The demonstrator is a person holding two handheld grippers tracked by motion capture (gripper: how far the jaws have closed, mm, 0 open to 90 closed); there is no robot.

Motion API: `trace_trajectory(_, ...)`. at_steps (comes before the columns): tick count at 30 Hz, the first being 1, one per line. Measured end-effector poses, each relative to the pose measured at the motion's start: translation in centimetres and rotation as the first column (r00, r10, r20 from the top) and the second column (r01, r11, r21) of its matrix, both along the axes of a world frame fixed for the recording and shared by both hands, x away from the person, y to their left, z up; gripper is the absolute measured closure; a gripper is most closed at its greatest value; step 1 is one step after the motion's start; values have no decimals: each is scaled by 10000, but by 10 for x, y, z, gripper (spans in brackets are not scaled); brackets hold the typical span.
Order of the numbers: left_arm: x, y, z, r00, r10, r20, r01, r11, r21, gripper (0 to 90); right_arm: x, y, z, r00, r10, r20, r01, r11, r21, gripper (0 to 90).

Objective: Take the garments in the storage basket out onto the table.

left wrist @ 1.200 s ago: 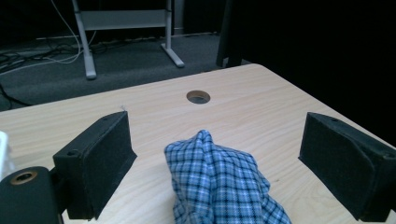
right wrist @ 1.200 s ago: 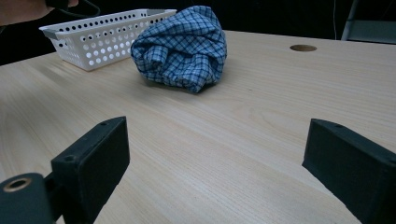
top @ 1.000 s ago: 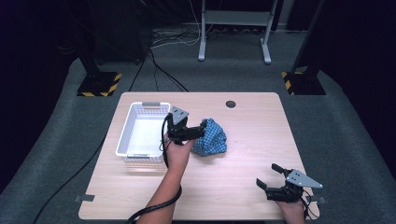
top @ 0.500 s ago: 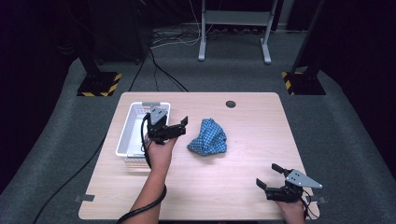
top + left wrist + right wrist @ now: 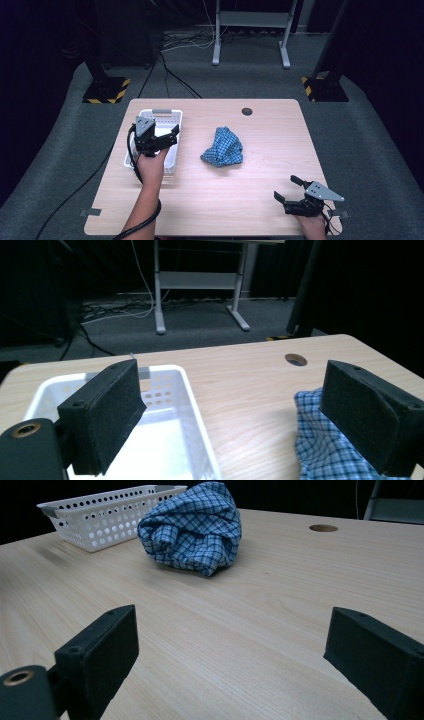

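The left gripper (image 5: 167, 137) has its fingers (image 5: 107, 415) spread wide and grips nothing; the person's left hand (image 5: 150, 165) carries it above the right part of the basket (image 5: 131, 150), pointing toward the cloth. In the left gripper view one finger hangs over the basket's white floor, while the other stands in front of the cloth's (image 5: 325, 450) edge, with bare desk (image 5: 240, 390) between them. The right gripper (image 5: 289, 191) also has its fingers (image 5: 100, 655) wide apart and empty. It sits low at the desk's near right corner, held by the right hand (image 5: 312, 225), with its grey plate on top. In the right gripper view its fingers frame plain wood, and the cloth (image 5: 192, 525) lies well beyond them. The cloth (image 5: 222, 147), a blue-and-white checked piece, is bunched into a crumpled heap near the middle of the desk (image 5: 240, 200), free of both grippers. It lies to the right of the basket, near it but apart. The basket, white with perforated walls, stands at the desk's left side and looks empty. A round hole (image 5: 247, 111) sits near the far edge of the desk.
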State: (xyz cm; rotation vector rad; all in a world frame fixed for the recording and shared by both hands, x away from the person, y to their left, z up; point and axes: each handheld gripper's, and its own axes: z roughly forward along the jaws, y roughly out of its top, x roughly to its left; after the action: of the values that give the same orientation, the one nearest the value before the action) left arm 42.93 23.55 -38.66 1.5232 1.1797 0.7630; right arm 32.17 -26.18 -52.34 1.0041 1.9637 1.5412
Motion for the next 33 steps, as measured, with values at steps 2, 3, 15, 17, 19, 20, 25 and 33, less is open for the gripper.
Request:
trace_trajectory(2, -1, 6, 1, 10000, 92, 15, -92, 9999, -55, 92, 0, 0, 0, 10000, 16, -25, -16, 10000, 7, 60)
trace_trajectory(3, -2, 8, 1, 9999, 141, 14, -141, 9999, -87, 92, 0, 0, 0, 10000, 14, -31, -14, 10000, 14, 60)
trace_trajectory(15, -21, 39, 0, 9973, 728, 8, -728, 9969, -289, 92, 1, -1, 0, 10000, 31, -78, -31, 10000, 46, 60)
trace_trajectory(17, -24, 42, -1, 9968, 799, 15, -798, 9965, -257, 93, 1, -1, 0, 9999, 37, -107, -37, 10000, 49, 60)
trace_trajectory(19, -28, 46, -2, 9961, 887, -22, -887, 9959, -146, 92, 1, -1, 0, 10000, 34, -85, -33, 10000, 54, 60)
trace_trajectory(20, -30, 47, -3, 9958, 915, -22, -915, 9957, -157, 92, 1, -1, 0, 10000, 30, -90, -30, 10000, 47, 60)
trace_trajectory(25, -39, 56, -9, 9944, 1056, -94, -1057, 9944, -66, 93, 1, 0, 0, 10000, -5, -68, 6, 10000, 24, 60)
trace_trajectory(33, -55, 72, -23, 9917, 1279, -133, -1279, 9918, 59, 100, 1, 0, 0, 9999, -11, -100, 11, 10000, 29, 60)
